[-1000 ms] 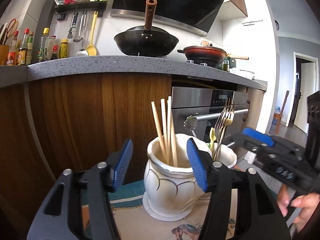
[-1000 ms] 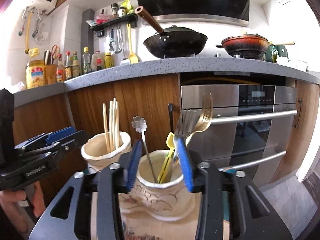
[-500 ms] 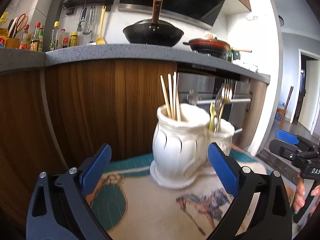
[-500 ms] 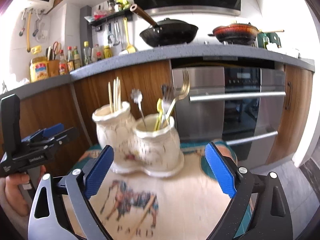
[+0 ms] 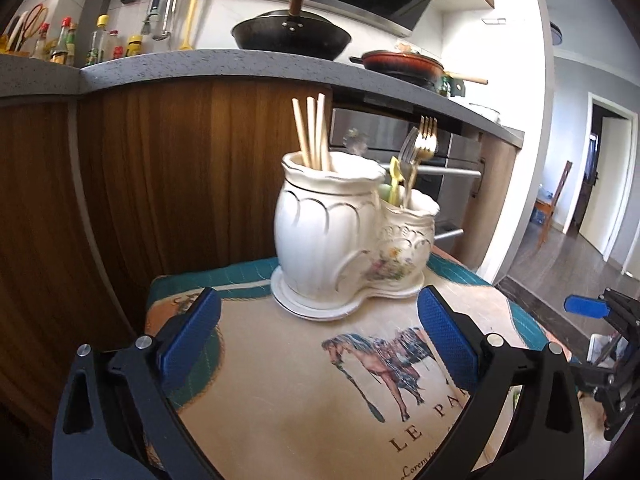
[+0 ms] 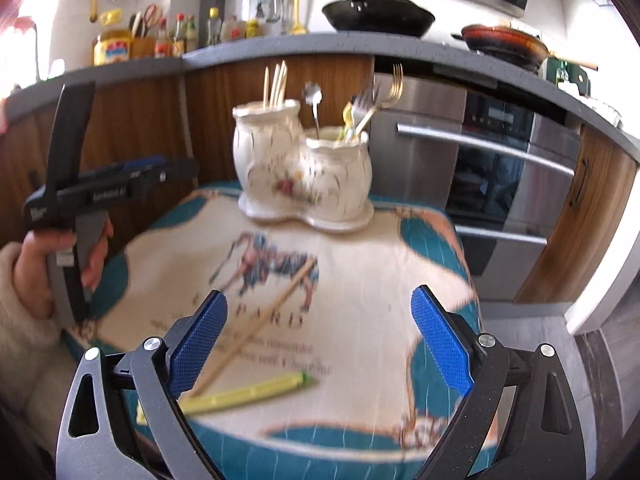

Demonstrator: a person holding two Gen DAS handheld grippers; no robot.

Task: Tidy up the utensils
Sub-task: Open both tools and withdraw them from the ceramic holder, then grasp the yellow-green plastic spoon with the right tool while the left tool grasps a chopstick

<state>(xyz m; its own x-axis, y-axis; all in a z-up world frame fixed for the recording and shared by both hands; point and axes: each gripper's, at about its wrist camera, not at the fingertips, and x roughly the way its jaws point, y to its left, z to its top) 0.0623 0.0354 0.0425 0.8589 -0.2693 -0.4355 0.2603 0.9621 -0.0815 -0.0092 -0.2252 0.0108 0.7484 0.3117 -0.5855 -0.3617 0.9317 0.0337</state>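
A white ceramic double-pot holder [image 5: 340,236] stands at the far edge of a small cloth-covered table [image 5: 280,400]; it also shows in the right wrist view [image 6: 304,176]. Its taller pot holds wooden chopsticks [image 5: 312,132]; its lower pot holds forks [image 5: 420,148] and a yellow utensil. A loose wooden chopstick [image 6: 256,328] and a yellow-green utensil [image 6: 244,394] lie on the cloth near my right gripper [image 6: 320,344]. My left gripper [image 5: 316,344] is open and empty, back from the holder. My right gripper is open and empty.
Behind the table are wooden cabinet fronts [image 5: 160,180], a grey countertop [image 5: 200,64] with a wok [image 5: 292,36] and a pan, and an oven [image 6: 500,160]. Open floor and a doorway [image 5: 600,184] lie to the right.
Both grippers have opened wide and drawn back from the holder toward the table's near side. The loose chopstick and yellow-green utensil have come into the right wrist view.
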